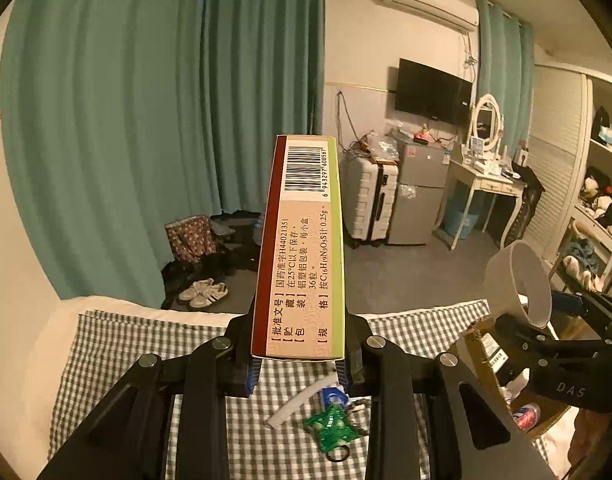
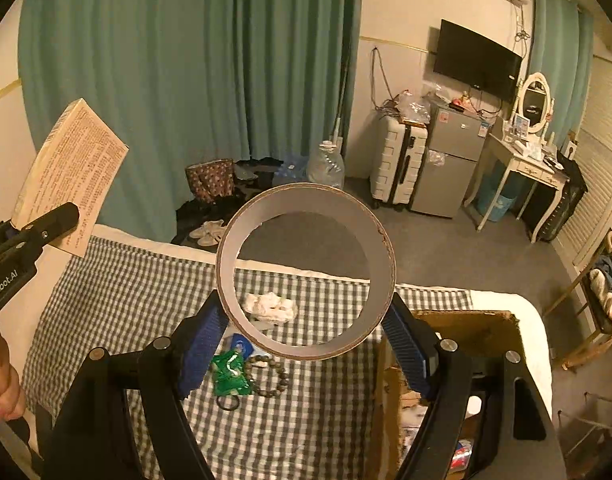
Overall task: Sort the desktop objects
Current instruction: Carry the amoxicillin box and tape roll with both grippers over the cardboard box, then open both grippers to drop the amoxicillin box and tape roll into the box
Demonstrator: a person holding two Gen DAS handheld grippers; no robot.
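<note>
My left gripper (image 1: 299, 372) is shut on a long medicine box (image 1: 302, 240) with a barcode and Chinese print, held up above the checked cloth (image 1: 146, 344). The same medicine box (image 2: 70, 172) shows at the left of the right wrist view. My right gripper (image 2: 306, 340) is shut on a wide grey tape ring (image 2: 306, 270), its blue pads (image 2: 202, 352) pressing the ring's sides. That tape ring (image 1: 519, 284) appears at the right in the left wrist view. Both are lifted over the table.
On the cloth lie a green packet (image 2: 230, 374), a bead bracelet (image 2: 272, 376), a black hair tie (image 2: 228, 403), a crumpled tissue (image 2: 270, 306) and a white strip (image 1: 302, 400). An open cardboard box (image 2: 465, 324) holding small items stands at the right. A hand (image 2: 2, 384) shows lower left.
</note>
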